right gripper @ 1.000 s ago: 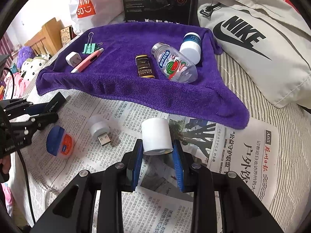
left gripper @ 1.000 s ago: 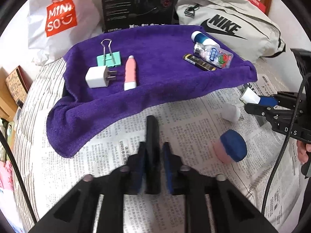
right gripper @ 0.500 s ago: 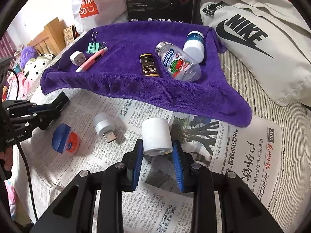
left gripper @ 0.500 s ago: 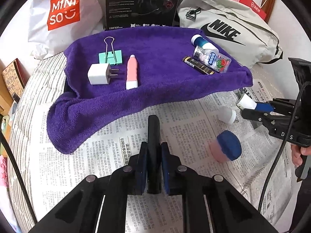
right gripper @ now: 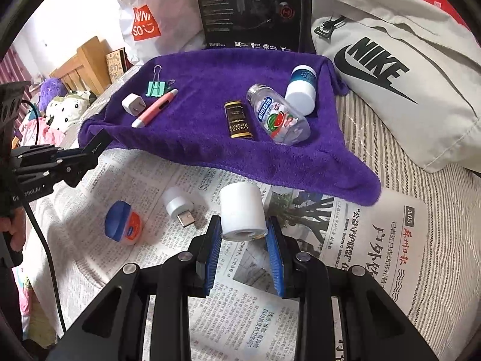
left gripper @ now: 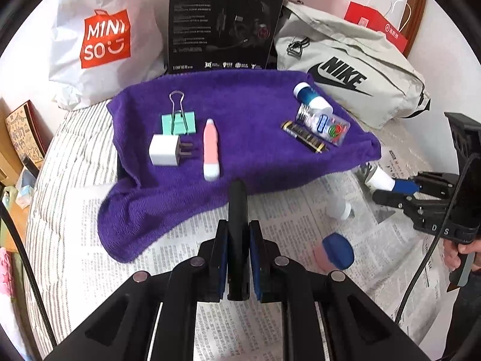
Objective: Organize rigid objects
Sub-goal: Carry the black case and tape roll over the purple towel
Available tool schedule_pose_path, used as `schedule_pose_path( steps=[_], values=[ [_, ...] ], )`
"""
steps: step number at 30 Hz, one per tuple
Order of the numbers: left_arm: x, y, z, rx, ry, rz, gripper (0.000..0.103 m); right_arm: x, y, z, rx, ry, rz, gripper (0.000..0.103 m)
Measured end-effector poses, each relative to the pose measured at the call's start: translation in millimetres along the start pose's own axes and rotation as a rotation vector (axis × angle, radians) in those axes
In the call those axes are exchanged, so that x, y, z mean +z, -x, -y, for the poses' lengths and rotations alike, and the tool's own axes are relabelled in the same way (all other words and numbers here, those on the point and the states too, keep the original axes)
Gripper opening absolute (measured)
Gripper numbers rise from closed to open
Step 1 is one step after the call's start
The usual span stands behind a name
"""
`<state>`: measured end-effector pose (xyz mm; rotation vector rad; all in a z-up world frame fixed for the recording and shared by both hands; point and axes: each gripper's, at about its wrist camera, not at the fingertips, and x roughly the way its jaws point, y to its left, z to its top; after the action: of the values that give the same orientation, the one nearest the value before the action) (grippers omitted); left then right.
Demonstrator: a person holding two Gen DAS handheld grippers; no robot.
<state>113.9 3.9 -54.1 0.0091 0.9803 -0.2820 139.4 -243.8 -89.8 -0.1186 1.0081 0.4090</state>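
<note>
Left gripper (left gripper: 237,258): blue-padded fingers clenched on a flat black rectangular bar (left gripper: 237,210), held upright, its tip over the near edge of the purple terry towel (left gripper: 240,105).

On the towel, left to right: mint-green binder clip (left gripper: 178,121); white plug-in charger cube (left gripper: 163,150) just below it; pink-and-white pen-shaped tube (left gripper: 211,147) beside the charger prongs; black-and-gold battery (left gripper: 305,137); clear plastic bottle with watermelon label (left gripper: 326,123), touching a white bottle with blue band (left gripper: 311,97).

On the newspaper (right gripper: 375,240) spread over the striped bed: blue-lidded pink jar (right gripper: 123,222) on its side; small white USB night-light (right gripper: 177,206) just right of it.

Right gripper (right gripper: 243,237): fingers grasping a white cylindrical cap-like roll (right gripper: 242,213), lifted above the newspaper, near the towel's front edge.
</note>
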Motion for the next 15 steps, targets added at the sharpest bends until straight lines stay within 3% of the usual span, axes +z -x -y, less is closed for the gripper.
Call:
schedule_pose_path(
  steps=[15],
  values=[
    [31.2, -2.0, -6.2, -0.016, 0.012, 0.022, 0.013, 37.5, 14.4, -14.7, 0.036, 0.034, 0.052, 0.030]
  ],
)
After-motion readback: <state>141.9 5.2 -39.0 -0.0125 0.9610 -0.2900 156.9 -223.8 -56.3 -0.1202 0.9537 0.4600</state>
